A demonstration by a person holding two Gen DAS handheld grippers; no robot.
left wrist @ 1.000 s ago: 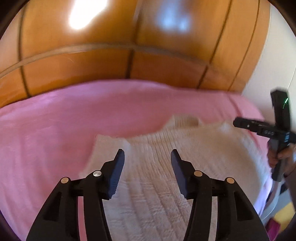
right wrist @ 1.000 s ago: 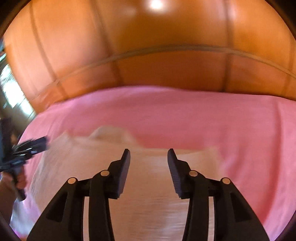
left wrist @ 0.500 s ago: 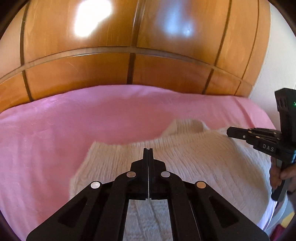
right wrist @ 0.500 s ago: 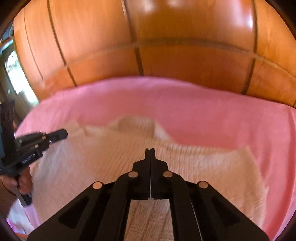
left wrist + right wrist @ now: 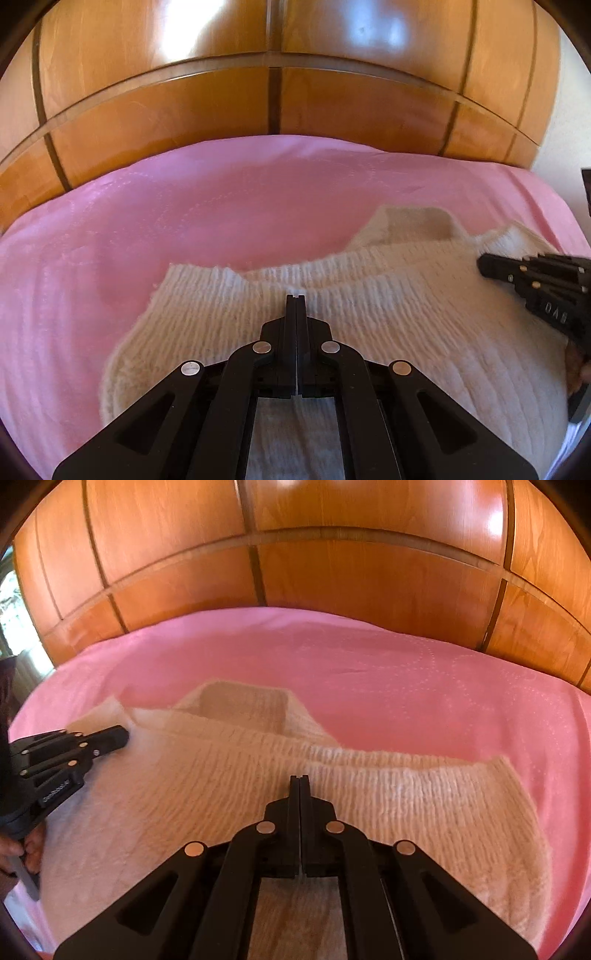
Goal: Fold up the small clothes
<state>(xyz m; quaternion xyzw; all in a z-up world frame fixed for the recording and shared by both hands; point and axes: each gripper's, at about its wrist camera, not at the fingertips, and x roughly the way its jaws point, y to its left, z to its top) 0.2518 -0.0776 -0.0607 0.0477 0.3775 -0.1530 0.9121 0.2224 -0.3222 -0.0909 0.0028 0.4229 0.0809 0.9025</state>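
Facing window light (image 5: 11, 605), right view only

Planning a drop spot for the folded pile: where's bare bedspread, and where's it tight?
Free: the wide pink bedspread band between the cream sweater and the wooden headboard, plus the strip left of the sweater. Crowded: the near side, where the sweater and both shut tongs, left and right, sit.
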